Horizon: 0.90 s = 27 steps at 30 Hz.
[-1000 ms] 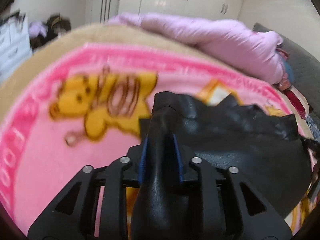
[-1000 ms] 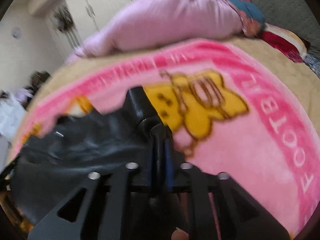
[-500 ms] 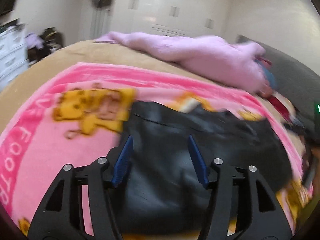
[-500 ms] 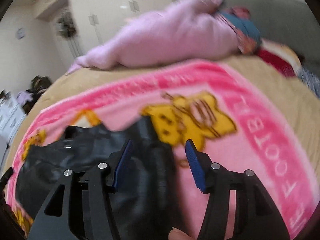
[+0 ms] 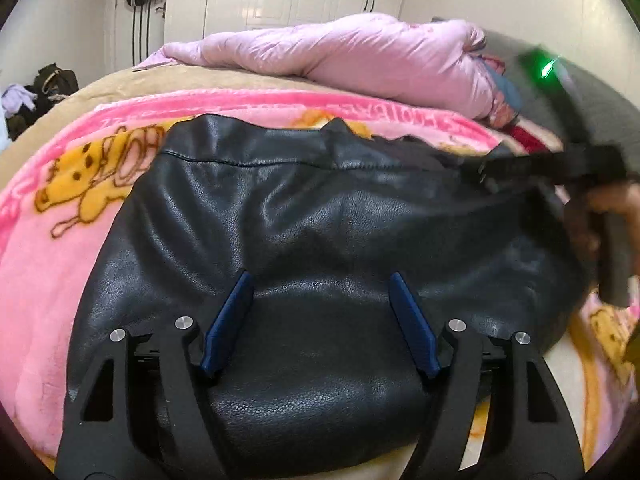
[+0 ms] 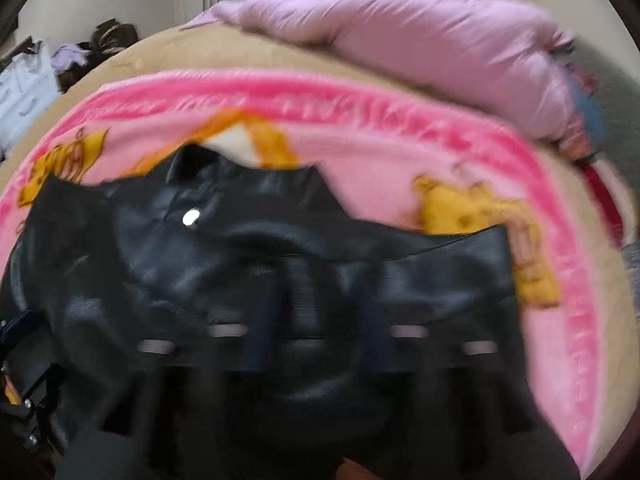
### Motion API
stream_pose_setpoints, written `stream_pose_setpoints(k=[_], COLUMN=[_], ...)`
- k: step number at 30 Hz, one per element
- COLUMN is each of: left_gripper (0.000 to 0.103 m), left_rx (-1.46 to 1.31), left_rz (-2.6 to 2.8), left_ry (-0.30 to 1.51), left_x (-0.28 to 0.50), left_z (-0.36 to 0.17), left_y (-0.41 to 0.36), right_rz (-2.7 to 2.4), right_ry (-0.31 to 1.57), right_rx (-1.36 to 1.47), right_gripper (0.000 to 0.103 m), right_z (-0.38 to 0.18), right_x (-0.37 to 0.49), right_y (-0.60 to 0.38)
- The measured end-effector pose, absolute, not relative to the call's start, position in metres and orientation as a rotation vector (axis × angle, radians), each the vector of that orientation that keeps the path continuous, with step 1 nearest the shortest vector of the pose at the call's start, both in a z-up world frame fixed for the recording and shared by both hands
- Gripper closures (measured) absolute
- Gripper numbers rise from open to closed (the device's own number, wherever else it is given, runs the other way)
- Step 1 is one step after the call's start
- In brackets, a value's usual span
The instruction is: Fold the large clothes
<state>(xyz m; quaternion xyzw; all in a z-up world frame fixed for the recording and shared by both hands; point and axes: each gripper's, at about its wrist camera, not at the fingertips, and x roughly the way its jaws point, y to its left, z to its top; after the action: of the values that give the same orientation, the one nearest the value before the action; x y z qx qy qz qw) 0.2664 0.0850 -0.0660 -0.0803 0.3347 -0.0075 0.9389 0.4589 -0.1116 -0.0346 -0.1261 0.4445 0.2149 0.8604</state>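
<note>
Low in both frames, a black jacket (image 5: pixel 320 220) covers the blanket (image 5: pixel 36 272); left gripper (image 5: pixel 320 284) opening, empty; right gripper (image 6: pixel 316 292) blurred, closing, empty.

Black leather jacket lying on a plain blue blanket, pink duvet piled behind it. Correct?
Not quite. The blanket is pink with yellow cartoon figures, not plain blue; the left wrist view shows it clearly. The rest holds: the black leather jacket lies on it, and the pink duvet is piled behind.
</note>
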Motion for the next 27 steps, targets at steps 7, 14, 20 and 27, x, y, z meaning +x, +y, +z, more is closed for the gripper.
stream_pose_setpoints(k=[7, 14, 20, 27], left_gripper=[0.037, 0.03, 0.026, 0.025], left_rx=[-0.253, -0.243, -0.239, -0.266], left_rz=[-0.068, -0.032, -0.036, -0.041], left_ry=[0.594, 0.611, 0.631, 0.588], left_x=[0.255, 0.262, 0.265, 0.259], left_z=[-0.055, -0.057, -0.061, -0.055], left_y=[0.092, 0.091, 0.093, 0.097], right_rz=[0.489, 0.413, 0.359, 0.353], right_ry=[0.774, 0.804, 0.871, 0.668], right_rx=[0.01, -0.091, -0.109, 0.158], right_gripper=[0.097, 0.096, 0.073, 0.027], right_z=[0.005, -0.005, -0.044, 0.009], right_x=[0.453, 0.479, 0.489, 0.454], right_y=[-0.147, -0.111, -0.109, -0.218])
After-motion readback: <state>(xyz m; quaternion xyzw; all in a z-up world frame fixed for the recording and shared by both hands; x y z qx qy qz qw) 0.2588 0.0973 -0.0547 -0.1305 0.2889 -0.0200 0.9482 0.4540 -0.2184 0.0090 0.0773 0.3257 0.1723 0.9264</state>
